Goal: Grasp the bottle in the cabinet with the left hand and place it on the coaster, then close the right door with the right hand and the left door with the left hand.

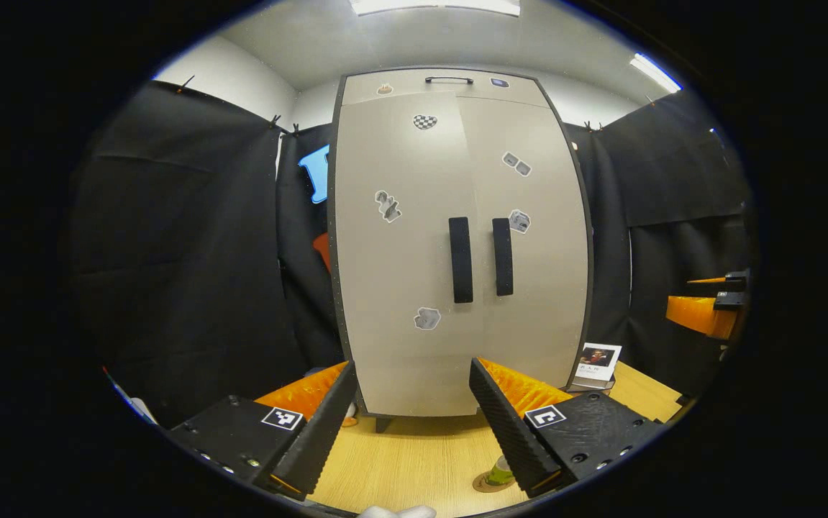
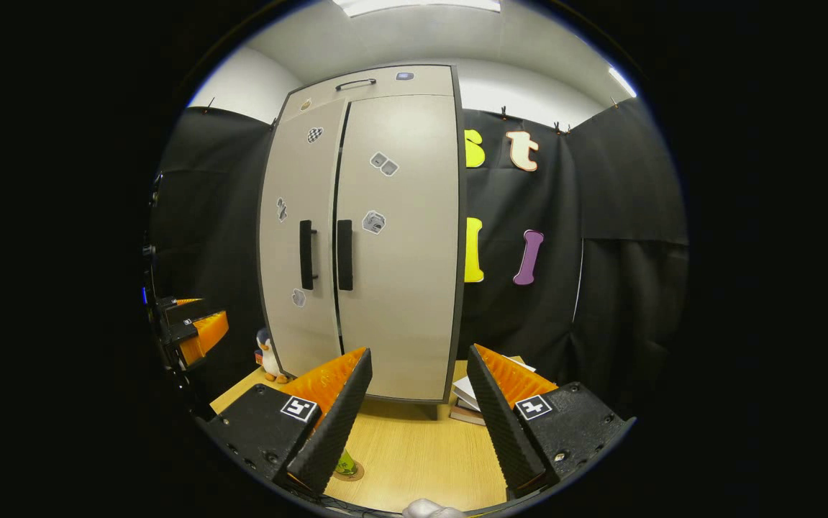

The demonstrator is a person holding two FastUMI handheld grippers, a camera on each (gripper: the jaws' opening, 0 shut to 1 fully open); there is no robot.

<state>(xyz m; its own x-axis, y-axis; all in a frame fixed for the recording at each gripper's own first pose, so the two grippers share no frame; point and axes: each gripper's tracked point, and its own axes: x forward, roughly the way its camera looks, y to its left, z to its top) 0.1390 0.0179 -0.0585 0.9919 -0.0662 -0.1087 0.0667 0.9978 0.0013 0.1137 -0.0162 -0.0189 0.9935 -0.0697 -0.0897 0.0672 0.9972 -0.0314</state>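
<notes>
Since both cabinet doors (image 1: 457,244) look shut, or near enough, the job seems about done. The bottle (image 1: 501,471) stands upright on the coaster (image 1: 489,483) on the counter (image 1: 414,460), low and just beside the left tool (image 1: 414,424), which gapes wide and holds nothing. The right tool (image 2: 414,424) is also wide and empty, with the 2 handles (image 2: 325,254) straight ahead and above.

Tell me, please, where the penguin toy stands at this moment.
In the right gripper view, the penguin toy stands on the wooden table, at the lower left corner of the cabinet, near the left tool.
</notes>
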